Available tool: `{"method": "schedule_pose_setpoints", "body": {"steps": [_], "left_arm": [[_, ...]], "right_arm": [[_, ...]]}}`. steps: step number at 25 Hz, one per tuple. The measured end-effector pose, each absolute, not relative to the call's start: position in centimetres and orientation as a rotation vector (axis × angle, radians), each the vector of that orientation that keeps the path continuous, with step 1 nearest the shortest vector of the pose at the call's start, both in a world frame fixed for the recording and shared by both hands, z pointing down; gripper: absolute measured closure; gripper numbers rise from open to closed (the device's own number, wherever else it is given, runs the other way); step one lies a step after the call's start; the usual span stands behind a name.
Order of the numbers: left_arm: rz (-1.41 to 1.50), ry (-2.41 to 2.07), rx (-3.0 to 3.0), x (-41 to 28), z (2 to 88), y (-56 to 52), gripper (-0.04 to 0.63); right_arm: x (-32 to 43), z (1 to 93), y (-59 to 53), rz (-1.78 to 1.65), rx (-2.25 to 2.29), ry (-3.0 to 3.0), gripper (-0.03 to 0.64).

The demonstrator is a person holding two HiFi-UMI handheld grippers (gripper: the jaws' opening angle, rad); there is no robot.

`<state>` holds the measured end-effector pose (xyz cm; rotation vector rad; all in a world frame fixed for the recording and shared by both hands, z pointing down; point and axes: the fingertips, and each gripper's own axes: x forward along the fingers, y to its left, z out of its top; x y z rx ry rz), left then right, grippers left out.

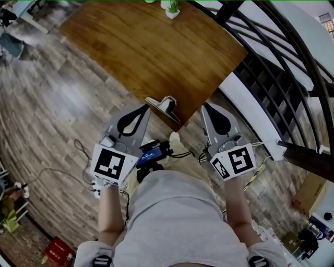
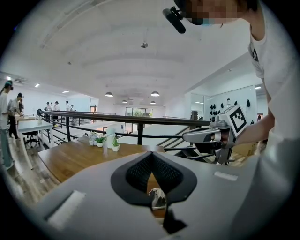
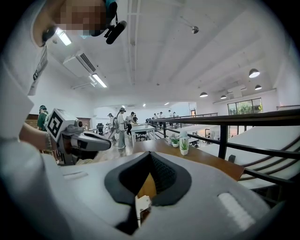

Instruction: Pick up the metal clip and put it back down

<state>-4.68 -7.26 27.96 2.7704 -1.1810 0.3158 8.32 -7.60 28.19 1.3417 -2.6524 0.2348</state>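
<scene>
Metal clip [image 1: 166, 106] on table [image 1: 130, 47] edge; left gripper [image 1: 145, 108] & right gripper [image 1: 207, 108] jaws closed, empty; pot [image 1: 172, 14] w/ plant [image 1: 173, 5]

This looks like an open-plan office on an upper level. A black railing [image 2: 117, 118] crosses mid-frame, and pendant lamps [image 2: 108, 94] hang from the white ceiling. At the far left, people [image 3: 121, 123] stand around desks [image 2: 35, 125]. A long wooden table [image 1: 156, 52] carrying small potted plants [image 2: 115, 144] stands on plank flooring [image 1: 47, 104].

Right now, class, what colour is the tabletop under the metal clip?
Warm brown, with wood grain. The tabletop shows best in the head view.
</scene>
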Motion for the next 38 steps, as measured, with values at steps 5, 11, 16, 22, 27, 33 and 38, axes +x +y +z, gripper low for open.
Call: {"method": "schedule_pose_setpoints", "body": {"steps": [5, 11, 16, 22, 27, 33, 38], "left_arm": [[0.318, -1.171, 2.784, -4.35, 27.92, -7.35, 0.583], [0.333, -1.169, 2.79, -4.27, 28.02, -7.39, 0.583], [0.339, -1.166, 2.793, -4.22, 28.09, -7.27, 0.583], [0.339, -1.173, 2.789, -4.49, 28.14, -7.32, 0.583], [0.343, -1.169, 2.797, -4.36, 28.05, -7.24, 0.583], [0.356, -1.167, 2.802, -4.27, 28.19, -7.24, 0.583], [0.353, -1.164, 2.804, -4.22, 28.2, -7.27, 0.583]], "right_arm": [[8.2, 28.07, -7.75, 0.231, 1.339, -2.654, 0.617], [8.05, 28.0, -7.93, 0.22, 1.339, -2.651, 0.617], [7.76, 27.96, -7.88, 0.205, 1.326, -2.651, 0.617], [7.85, 27.96, -7.76, 0.204, 1.325, -2.65, 0.617], [7.73, 27.9, -7.69, 0.201, 1.32, -2.654, 0.617], [7.71, 27.91, -7.79, 0.199, 1.323, -2.655, 0.617], [7.69, 27.94, -7.89, 0.2, 1.331, -2.653, 0.617]]}}
